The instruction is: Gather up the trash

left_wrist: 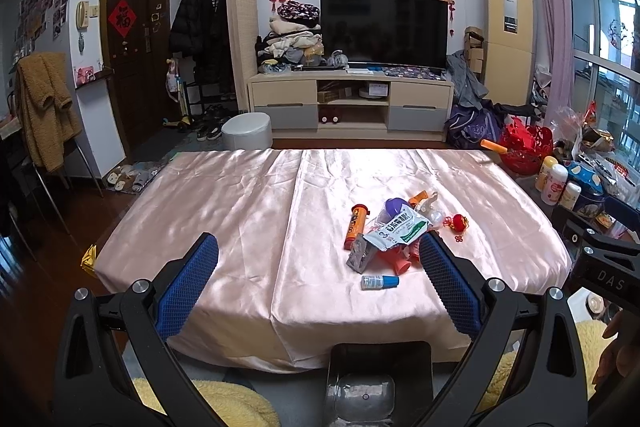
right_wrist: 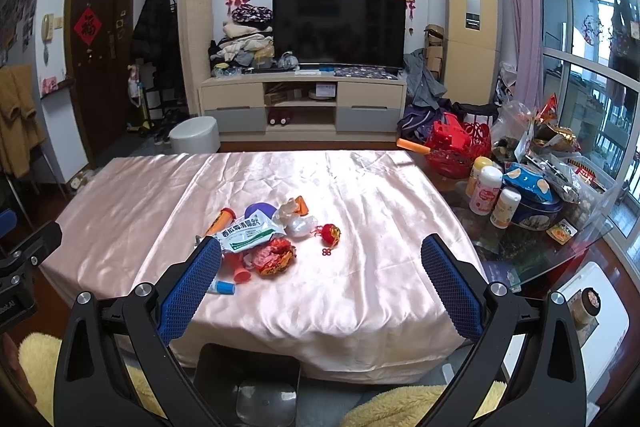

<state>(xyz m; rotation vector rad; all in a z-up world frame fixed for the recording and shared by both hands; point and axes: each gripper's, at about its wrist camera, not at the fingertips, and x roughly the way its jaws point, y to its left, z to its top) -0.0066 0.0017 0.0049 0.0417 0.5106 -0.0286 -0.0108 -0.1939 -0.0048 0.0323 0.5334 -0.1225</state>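
Left claw: the left claw [left_wrist: 319, 261] is spread wide and holds nothing, hovering at the near edge of the counter [left_wrist: 224, 211].
Right claw: the right claw [right_wrist: 321, 261] is likewise spread wide and empty, above the near edge.
Trash pile: a heap sits on the pink cloth, right of centre in the left view and left of centre in the right view, so it lies between the two claws.
Pile contents: a white and green wipes packet [right_wrist: 249, 233] lies on top, with an orange tube [left_wrist: 355, 223], a crumpled red wrapper [right_wrist: 275, 255], a purple lid [right_wrist: 260, 211] and a foil pouch [left_wrist: 362, 253].
Nearest piece: a small blue-capped bottle [left_wrist: 379, 281] lies apart at the near side of the heap, its long axis running left to right.
Direction from claws: the bottle is ahead and to the right of the left claw, ahead and to the left of the right claw.
Nearer arm: probably about equal; I cannot tell from these views.
Bin: a dark bin [right_wrist: 248, 385] stands on the floor below the near edge, beneath both claws.
Stray item: a red ornament [right_wrist: 330, 231] lies just right of the heap.
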